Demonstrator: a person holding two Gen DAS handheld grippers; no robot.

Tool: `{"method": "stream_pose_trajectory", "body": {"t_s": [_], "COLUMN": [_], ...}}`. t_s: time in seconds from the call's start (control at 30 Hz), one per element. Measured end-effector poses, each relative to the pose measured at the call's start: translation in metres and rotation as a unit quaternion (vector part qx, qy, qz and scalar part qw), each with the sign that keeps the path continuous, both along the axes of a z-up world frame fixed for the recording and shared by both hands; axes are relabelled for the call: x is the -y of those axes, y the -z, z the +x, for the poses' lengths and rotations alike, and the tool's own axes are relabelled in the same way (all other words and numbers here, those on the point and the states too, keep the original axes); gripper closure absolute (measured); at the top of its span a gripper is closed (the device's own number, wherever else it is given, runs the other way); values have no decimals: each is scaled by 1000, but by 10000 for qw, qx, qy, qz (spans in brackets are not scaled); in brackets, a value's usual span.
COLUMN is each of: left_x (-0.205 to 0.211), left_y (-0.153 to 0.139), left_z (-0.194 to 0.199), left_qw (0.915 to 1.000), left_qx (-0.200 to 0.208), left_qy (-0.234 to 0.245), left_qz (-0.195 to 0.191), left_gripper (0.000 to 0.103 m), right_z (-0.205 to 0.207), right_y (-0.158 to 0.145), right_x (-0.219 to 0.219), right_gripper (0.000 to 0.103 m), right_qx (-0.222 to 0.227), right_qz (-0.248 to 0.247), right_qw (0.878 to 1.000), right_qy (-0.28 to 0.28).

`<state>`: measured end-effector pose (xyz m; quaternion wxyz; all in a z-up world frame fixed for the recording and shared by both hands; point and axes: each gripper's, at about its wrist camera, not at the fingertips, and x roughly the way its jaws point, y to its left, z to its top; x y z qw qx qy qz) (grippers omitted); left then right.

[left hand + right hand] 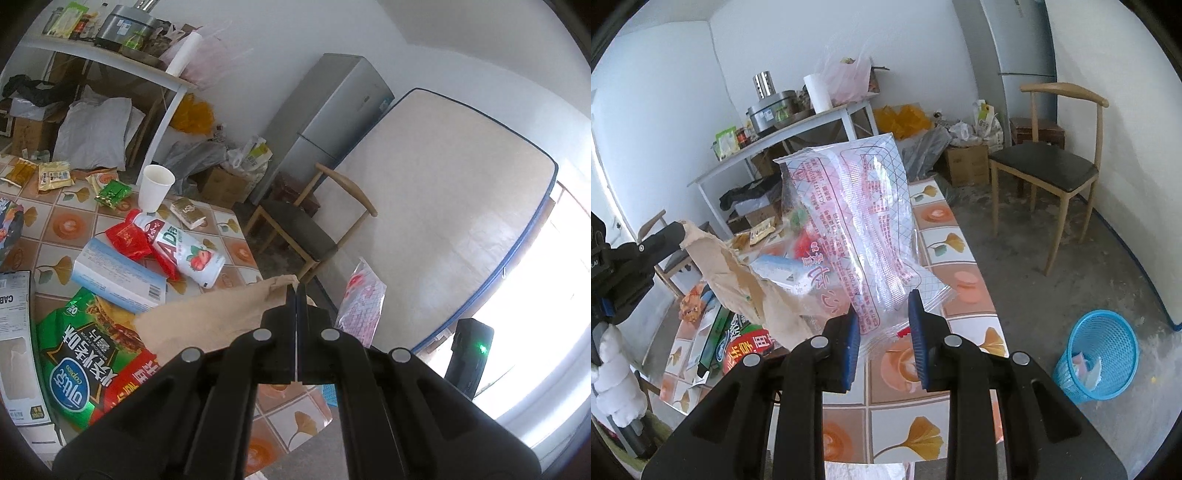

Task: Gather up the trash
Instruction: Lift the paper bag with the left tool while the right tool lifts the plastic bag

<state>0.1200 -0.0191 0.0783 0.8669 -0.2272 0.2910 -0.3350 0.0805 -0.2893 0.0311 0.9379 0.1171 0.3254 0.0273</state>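
The left claw (296,291) points a little downward over the tiled worktop (229,236), its black jaws pressed flat together on the edge of a torn brown paper bag (207,317). From the right wrist view the same bag (738,273) hangs limp and crumpled from that claw (679,230), ragged along its rim. A white padded sleeve (617,376) shows at the left edge of this view.

The right claw (882,325) tilts more steeply down. Its blue ribbed pads (918,332) stand a narrow gap apart with the lower end of a clear plastic wrapper (857,221) between them; the wrapper rises stiff and glossy, printed with red text and a fine grid. Whether the pads actually press it is hard to tell.

On the worktop lie a glossy green chip bag (85,350), a flat pale-blue box (118,277), a white strawberry bottle (184,247) and a paper cup (155,188). A blue mesh bin (1097,354) stands on the concrete floor, beside the worktop.
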Motion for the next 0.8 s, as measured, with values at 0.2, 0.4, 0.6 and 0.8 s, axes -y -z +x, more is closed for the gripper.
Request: {"method": "stream_pose_trajectory", "body": {"t_s": [0.2,0.4,0.6,0.8], "left_x": [4,11,16,22], "left_y": [-3,-4,-5,-5], "left_z": [-4,-8,-10,-11], "left_qw": [10000,9999,9999,9998], "left_qx": [31,61,65,50], "left_qy": [40,95,143,182], "left_qz": [7,21,33,46], "left_gripper": [103,103,103,103], "right_z": [-8,-16,-21,-26], "right_y": [-3,-4,-6,-5], "right_x": [7,10,12,14], "right_gripper": [78,78,78,78], "right_qx": [51,91,105,108], "right_qz": [67,92,91,148], "right_qw": [9999,9998,9996,9992], "right_qy": [85,181,264,345]}}
